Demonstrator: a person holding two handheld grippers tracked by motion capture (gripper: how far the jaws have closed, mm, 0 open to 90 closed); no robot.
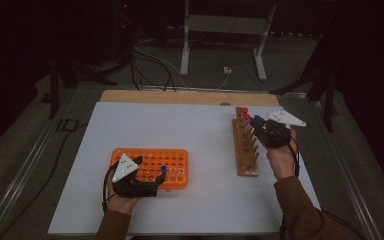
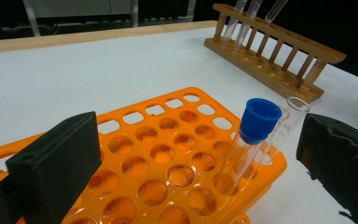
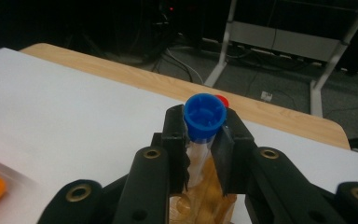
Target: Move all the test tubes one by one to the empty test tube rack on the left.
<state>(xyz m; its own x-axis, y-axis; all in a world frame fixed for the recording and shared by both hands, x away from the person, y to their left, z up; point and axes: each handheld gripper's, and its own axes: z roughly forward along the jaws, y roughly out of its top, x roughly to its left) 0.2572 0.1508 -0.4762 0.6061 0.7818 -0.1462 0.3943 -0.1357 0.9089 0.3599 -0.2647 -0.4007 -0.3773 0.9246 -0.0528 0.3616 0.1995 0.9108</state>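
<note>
Over on the right, the right gripper (image 3: pixel 205 151) has its jaws clamped on a clear test tube with a blue cap (image 3: pixel 204 115), standing in the far end of the wooden rack (image 1: pixel 244 147); a red cap (image 3: pixel 222 99) peeks out just behind it. On the left, the left gripper (image 2: pixel 196 154) hangs over the orange rack (image 2: pixel 163 158) with its jaws spread wide apart. A second blue-capped tube (image 2: pixel 256 122) leans in a hole near the rack's edge, beside an uncapped glass tube (image 2: pixel 292 113).

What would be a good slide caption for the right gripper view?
Right gripper with its jaws closed on a blue-capped test tube above the wooden rack.
</note>
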